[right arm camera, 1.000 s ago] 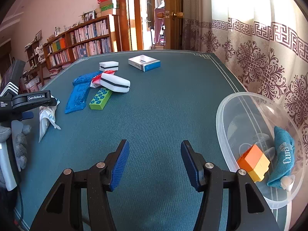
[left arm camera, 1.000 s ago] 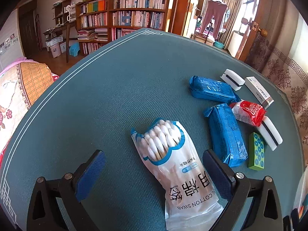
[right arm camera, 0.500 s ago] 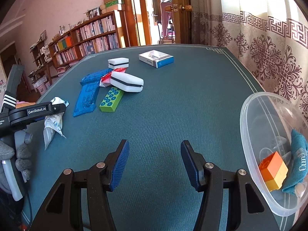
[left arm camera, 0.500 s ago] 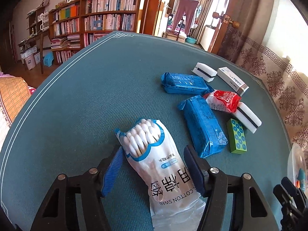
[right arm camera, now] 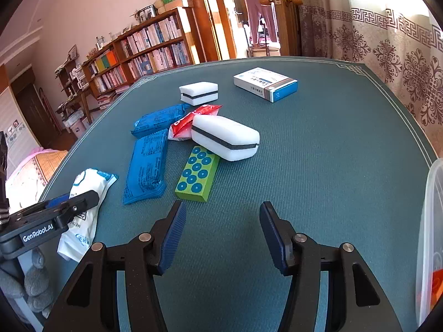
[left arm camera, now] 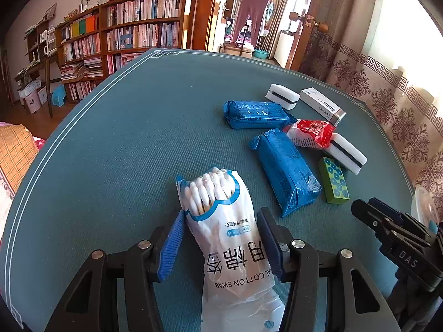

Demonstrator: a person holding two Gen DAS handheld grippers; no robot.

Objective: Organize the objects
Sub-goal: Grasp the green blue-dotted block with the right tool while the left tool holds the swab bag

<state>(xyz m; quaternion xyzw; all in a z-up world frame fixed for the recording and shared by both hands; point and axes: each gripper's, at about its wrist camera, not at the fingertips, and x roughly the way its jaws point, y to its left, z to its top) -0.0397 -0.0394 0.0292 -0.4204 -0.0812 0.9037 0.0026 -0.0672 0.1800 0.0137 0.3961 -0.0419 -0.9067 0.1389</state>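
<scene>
My left gripper [left arm camera: 220,244] has just been closing and its blue pads now clamp the white plastic bag of cotton swabs [left arm camera: 229,238], lying on the teal cloth table [left arm camera: 124,138]. Step in hand: securing the pick. My right gripper [right arm camera: 220,236] stands apart, empty. Next, I judge, lift and carry to the clear plastic tub [right arm camera: 432,221].

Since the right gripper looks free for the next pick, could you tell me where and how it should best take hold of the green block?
Grip the green block across its two long side faces, near the middle, coming down from above. It lies flat with its dotted face up; its far end meets the white sponge, so the nearer half gives the open right gripper more room.
</scene>
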